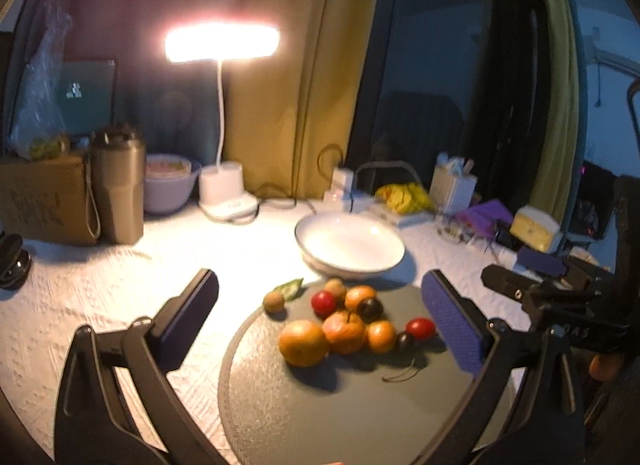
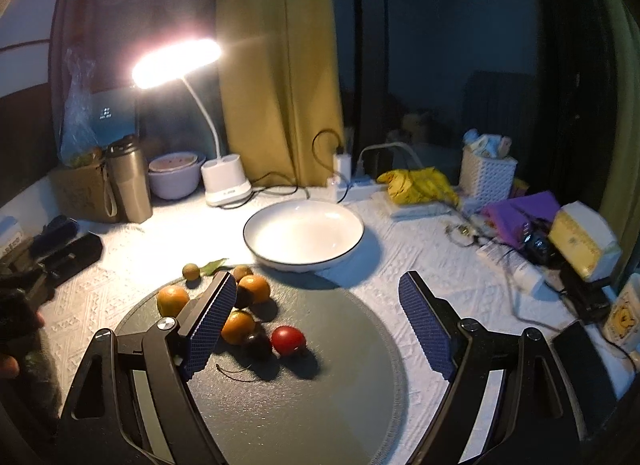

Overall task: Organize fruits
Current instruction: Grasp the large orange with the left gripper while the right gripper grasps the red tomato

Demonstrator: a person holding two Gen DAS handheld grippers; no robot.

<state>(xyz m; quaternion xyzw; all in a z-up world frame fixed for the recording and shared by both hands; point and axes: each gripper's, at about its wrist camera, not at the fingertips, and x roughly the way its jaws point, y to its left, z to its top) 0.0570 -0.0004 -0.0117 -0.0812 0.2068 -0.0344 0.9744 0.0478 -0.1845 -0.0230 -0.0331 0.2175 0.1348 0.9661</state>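
Fruits (image 1: pixel 344 325) heaped mid-frame on grey mat (image 1: pixel 320 405), below empty white bowl (image 1: pixel 350 245). Left gripper (image 1: pixel 320 329) jaws wide, holding nothing. Right gripper (image 2: pixel 316 325) likewise wide, empty.

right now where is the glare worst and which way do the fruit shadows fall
Left wrist view: the desk lamp head blows out to white, with a bright sheen on the white bowl; fruit shadows fall toward the camera across the grey mat. Right wrist view: the same lamp flares, shadows run toward the lower right, and the edges are curved and blurred.
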